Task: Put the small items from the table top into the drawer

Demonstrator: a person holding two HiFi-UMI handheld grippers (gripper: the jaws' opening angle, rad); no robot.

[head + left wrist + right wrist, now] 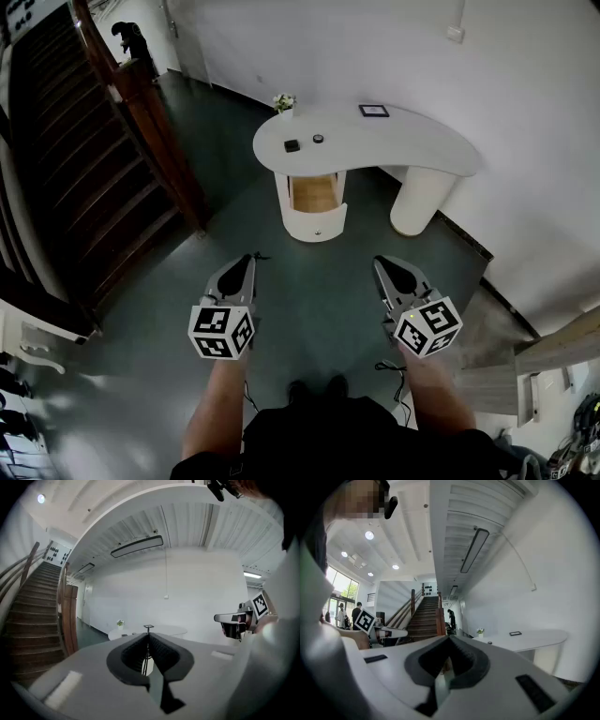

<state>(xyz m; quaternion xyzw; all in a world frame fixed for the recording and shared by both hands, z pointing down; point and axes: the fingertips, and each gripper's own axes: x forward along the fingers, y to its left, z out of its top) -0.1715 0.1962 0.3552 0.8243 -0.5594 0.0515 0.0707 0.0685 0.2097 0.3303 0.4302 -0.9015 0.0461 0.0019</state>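
Observation:
A white curved table [412, 142] stands across the room. On its top lie a small black square item [292, 145] and a small black round item [318, 139]. Below them the table's wooden drawer [314, 194] is pulled open. My left gripper [249, 259] and right gripper [380, 263] are held at waist height, far short of the table, both shut with nothing in them. In the left gripper view the shut jaws [148, 636] point at the distant table [164, 631]. From the right gripper [449, 639], the table [534, 639] lies to the right.
A small flower pot [284, 102] and a dark framed picture [373, 111] also sit on the table. A wooden staircase [66, 159] runs along the left. A white wall [525, 112] is behind and to the right of the table. Dark green floor [319, 281] stretches between me and the table.

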